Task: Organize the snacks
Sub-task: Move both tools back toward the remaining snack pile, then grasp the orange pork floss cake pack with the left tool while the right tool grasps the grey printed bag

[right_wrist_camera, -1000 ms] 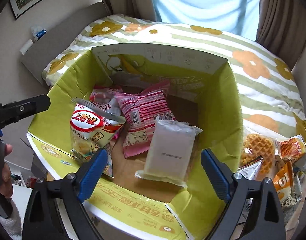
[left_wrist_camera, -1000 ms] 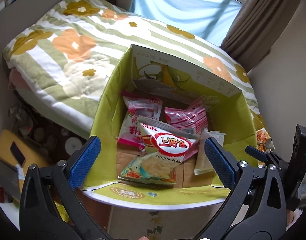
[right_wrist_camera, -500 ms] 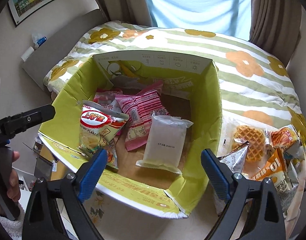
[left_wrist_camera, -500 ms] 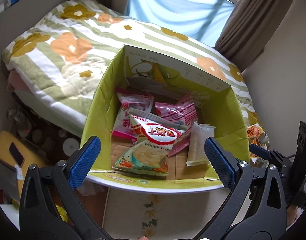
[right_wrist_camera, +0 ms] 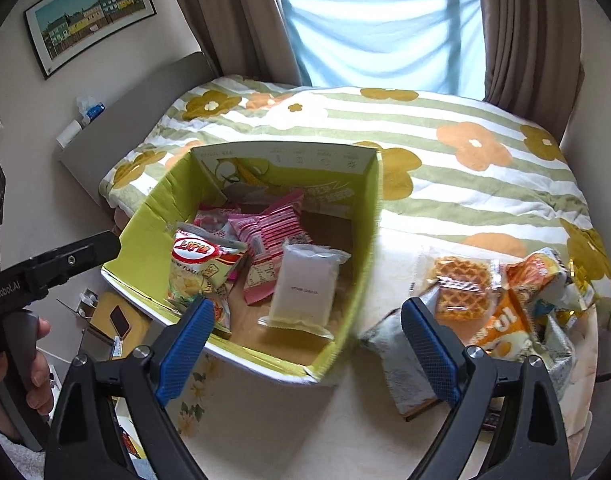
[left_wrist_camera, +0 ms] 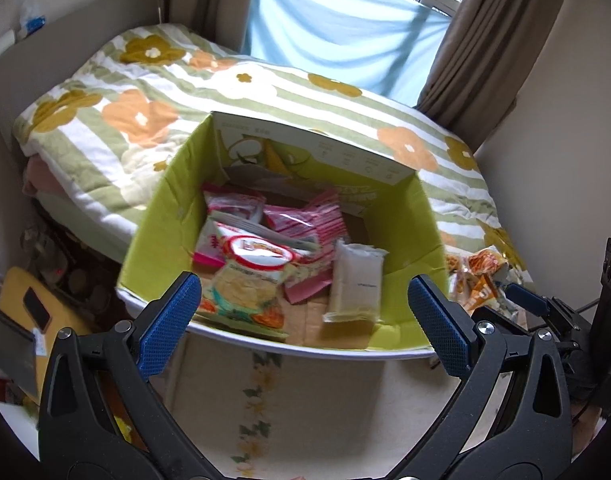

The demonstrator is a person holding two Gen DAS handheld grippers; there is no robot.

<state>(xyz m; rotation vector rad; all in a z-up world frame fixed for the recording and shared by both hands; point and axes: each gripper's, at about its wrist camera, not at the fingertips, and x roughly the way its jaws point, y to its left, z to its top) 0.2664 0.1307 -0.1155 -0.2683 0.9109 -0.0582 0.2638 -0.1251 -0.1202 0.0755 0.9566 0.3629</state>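
Note:
A green cardboard box (left_wrist_camera: pixel 161 220) (right_wrist_camera: pixel 361 240) sits open on the bed. Inside lie a shrimp flakes bag (left_wrist_camera: pixel 249 280) (right_wrist_camera: pixel 197 268), pink striped packets (left_wrist_camera: pixel 309 224) (right_wrist_camera: pixel 273 236) and a white packet (left_wrist_camera: pixel 357 280) (right_wrist_camera: pixel 305 288). To the box's right lies a pile of loose snacks: a waffle pack (right_wrist_camera: pixel 461 284), orange packets (right_wrist_camera: pixel 501 332) and a silver packet (right_wrist_camera: pixel 401 360). My left gripper (left_wrist_camera: pixel 305 320) is open and empty, held back from the box's near edge. My right gripper (right_wrist_camera: pixel 309 344) is open and empty, above the box's near right corner.
The floral striped bedspread (right_wrist_camera: pixel 445 152) spreads behind the box. Curtains (right_wrist_camera: pixel 521 40) and a blue cloth (right_wrist_camera: pixel 377 36) hang at the window. A yellow stool with a phone (left_wrist_camera: pixel 29 304) stands low at the left. The left gripper's handle (right_wrist_camera: pixel 45 272) shows in the right wrist view.
Both grippers have pulled back and up from the box, still open. The right view has swung to the right, so the loose snack pile now shows more fully.

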